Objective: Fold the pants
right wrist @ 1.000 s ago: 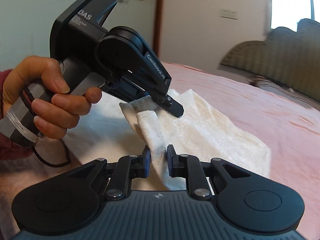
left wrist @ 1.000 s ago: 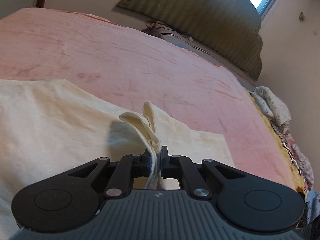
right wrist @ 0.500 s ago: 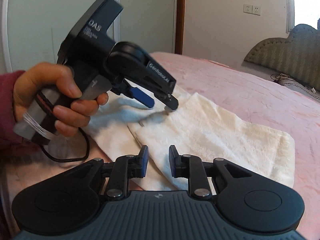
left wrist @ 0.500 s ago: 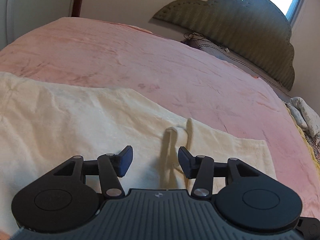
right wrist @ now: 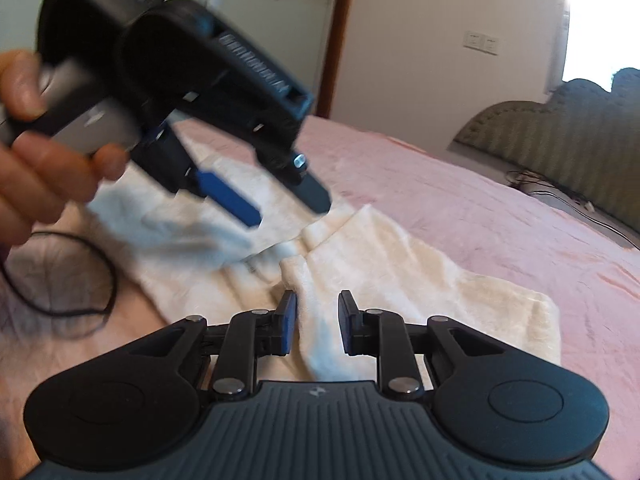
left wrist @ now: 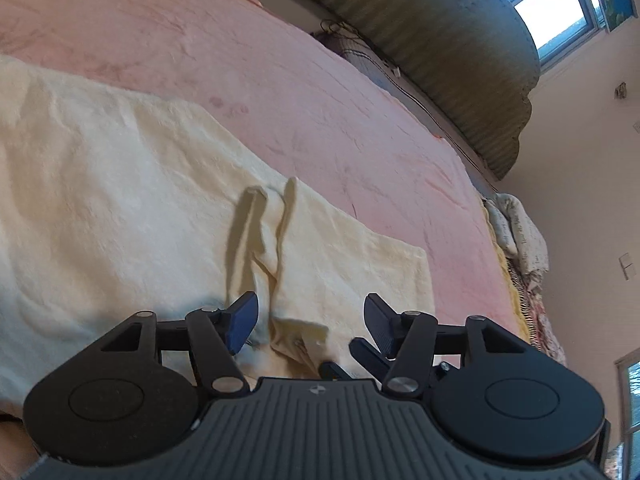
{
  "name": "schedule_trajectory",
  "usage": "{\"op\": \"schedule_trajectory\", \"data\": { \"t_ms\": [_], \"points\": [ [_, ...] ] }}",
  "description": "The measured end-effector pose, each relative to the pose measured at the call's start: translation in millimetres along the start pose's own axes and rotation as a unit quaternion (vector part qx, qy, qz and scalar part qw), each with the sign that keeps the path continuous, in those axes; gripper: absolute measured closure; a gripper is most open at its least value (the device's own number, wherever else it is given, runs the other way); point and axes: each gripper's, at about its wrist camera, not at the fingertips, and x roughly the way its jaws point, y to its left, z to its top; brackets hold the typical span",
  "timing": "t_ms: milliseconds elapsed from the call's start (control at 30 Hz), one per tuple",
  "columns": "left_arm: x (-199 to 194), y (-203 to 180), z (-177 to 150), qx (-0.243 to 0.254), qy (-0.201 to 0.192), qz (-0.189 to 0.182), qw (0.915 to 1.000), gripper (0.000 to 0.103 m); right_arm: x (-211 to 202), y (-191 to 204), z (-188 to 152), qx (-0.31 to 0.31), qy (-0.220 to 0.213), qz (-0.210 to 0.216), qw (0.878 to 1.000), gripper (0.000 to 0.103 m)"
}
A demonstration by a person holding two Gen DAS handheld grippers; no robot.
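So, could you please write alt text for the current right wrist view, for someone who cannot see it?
The open right gripper hovers low over cream pants lying on a pink bed cover. Upper left, a hand holds the blurred left gripper, also open, above the fabric; a green headboard stands far right.

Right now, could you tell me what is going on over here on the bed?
A person is folding cream pants on a bed with a pink blanket, holding a two-finger gripper in each hand. Neither is holding anything: the left gripper has its jaws wide open above a pinched-up ridge of cloth, and the right gripper has its jaws apart over the fabric's near edge. The pants lie partly folded, one end squared off toward the green headboard.
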Motion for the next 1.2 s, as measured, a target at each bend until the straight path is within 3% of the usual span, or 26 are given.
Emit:
{"op": "schedule_trajectory", "data": {
  "t_ms": [233, 467, 500, 533, 567, 633, 733, 867, 900, 933, 1033, 1100, 1167, 1200],
  "points": [
    [24.6, 6.7, -4.9, -0.043, 0.047, -0.027, 0.9976, 0.041, 5.8, 8.6, -2.3, -0.014, 0.026, 0.019, 0.999, 0.081],
    [24.3, 7.5, -1.2, -0.063, 0.034, -0.065, 0.9953, 0.041, 17.8, 18.4, -5.4, -0.052, 0.027, -0.011, 0.998, 0.078],
    [22.6, 7.2, -0.2, -0.061, 0.032, -0.066, 0.9954, 0.039, 16.8, 15.2, -4.8, -0.044, 0.025, -0.009, 0.999, 0.08],
    [21.1, 7.1, 0.6, -0.057, 0.029, -0.059, 0.9962, 0.037, 13.9, 11.7, -3.9, -0.033, 0.018, -0.006, 0.999, 0.092],
    [20.2, 7.5, 1.3, -0.057, 0.025, -0.051, 0.9967, 0.036, 10.2, 7.4, -2.4, -0.021, 0.01, -0.006, 1.0, 0.095],
    [19.7, 10.5, 3.9, -0.065, 0.022, -0.046, 0.9965, 0.032, 1.4, -6.9, 1.3, 0.02, -0.011, -0.003, 1.0, 0.095],
    [30.1, 14.7, 8.0, -0.088, 0.043, -0.07, 0.9927, 0.03, -8.8, -30.0, 5.3, 0.078, -0.023, 0.018, 0.996, 0.095],
    [54.4, 21.3, 13.7, -0.127, 0.05, -0.075, 0.9878, 0.031, -17.2, -35.9, 6.8, 0.098, -0.031, 0.047, 0.994, 0.095],
    [59.3, 24.0, 15.0, -0.137, 0.048, -0.08, 0.9862, 0.038, -17.6, -31.5, 7.4, 0.085, -0.025, 0.056, 0.994, 0.094],
    [62.5, 25.7, 16.2, -0.142, 0.05, -0.075, 0.9856, 0.057, -18.4, -27.4, 7.6, 0.074, -0.021, 0.065, 0.995, 0.094],
    [63.5, 28.0, 17.8, -0.137, 0.054, -0.064, 0.987, 0.096, -27.8, -33.9, 7.2, 0.095, -0.044, 0.087, 0.991, 0.093],
    [59.4, 30.0, 16.0, -0.134, 0.047, -0.066, 0.9877, 0.1, -32.6, -57.7, 5.3, 0.165, -0.068, 0.102, 0.979, 0.093],
    [54.2, 30.5, 14.3, -0.129, 0.035, -0.064, 0.989, 0.102, -25.1, -78.5, 1.9, 0.223, -0.055, 0.092, 0.969, 0.093],
    [49.7, 29.3, 13.2, -0.121, 0.026, -0.061, 0.9905, 0.102, -17.6, -81.4, 1.7, 0.227, -0.038, 0.073, 0.971, 0.092]
  ]
}}
